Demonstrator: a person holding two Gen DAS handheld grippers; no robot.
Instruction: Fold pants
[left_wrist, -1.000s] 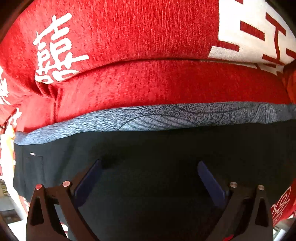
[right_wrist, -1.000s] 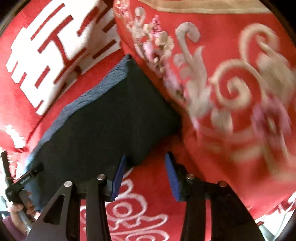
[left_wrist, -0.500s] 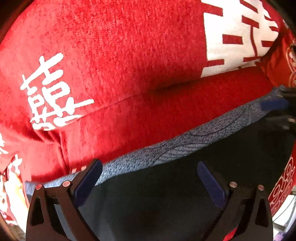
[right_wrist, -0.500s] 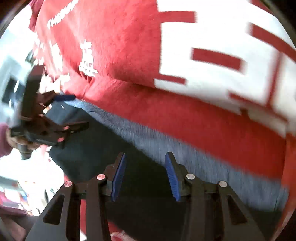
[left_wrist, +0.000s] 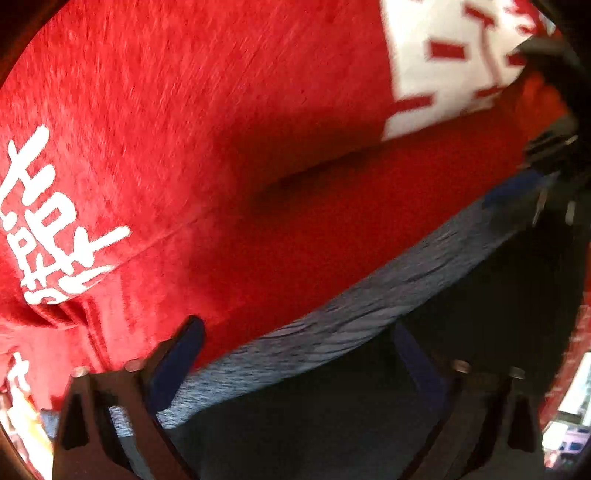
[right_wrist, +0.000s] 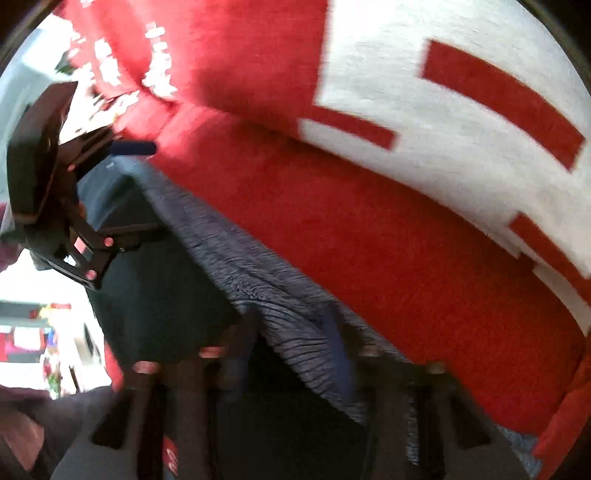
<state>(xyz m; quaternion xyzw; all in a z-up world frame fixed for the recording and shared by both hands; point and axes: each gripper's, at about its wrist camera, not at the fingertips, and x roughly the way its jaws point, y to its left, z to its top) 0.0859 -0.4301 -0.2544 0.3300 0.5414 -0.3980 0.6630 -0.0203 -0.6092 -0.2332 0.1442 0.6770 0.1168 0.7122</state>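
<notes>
Red blanket (left_wrist: 229, 155) under dark pants (right_wrist: 162, 295), grey waistband (left_wrist: 332, 332) uppermost. Right gripper (right_wrist: 291, 347) has just been closed on waistband; left gripper (left_wrist: 295, 354), wide, narrowing, should be pinched likewise before lifting.

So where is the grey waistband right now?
The grey waistband runs diagonally across the left wrist view, between the red blanket and the dark pants.

Matt knit pants (left_wrist: 369, 424) (fuzzy red blanket (left_wrist: 221, 147))
</notes>
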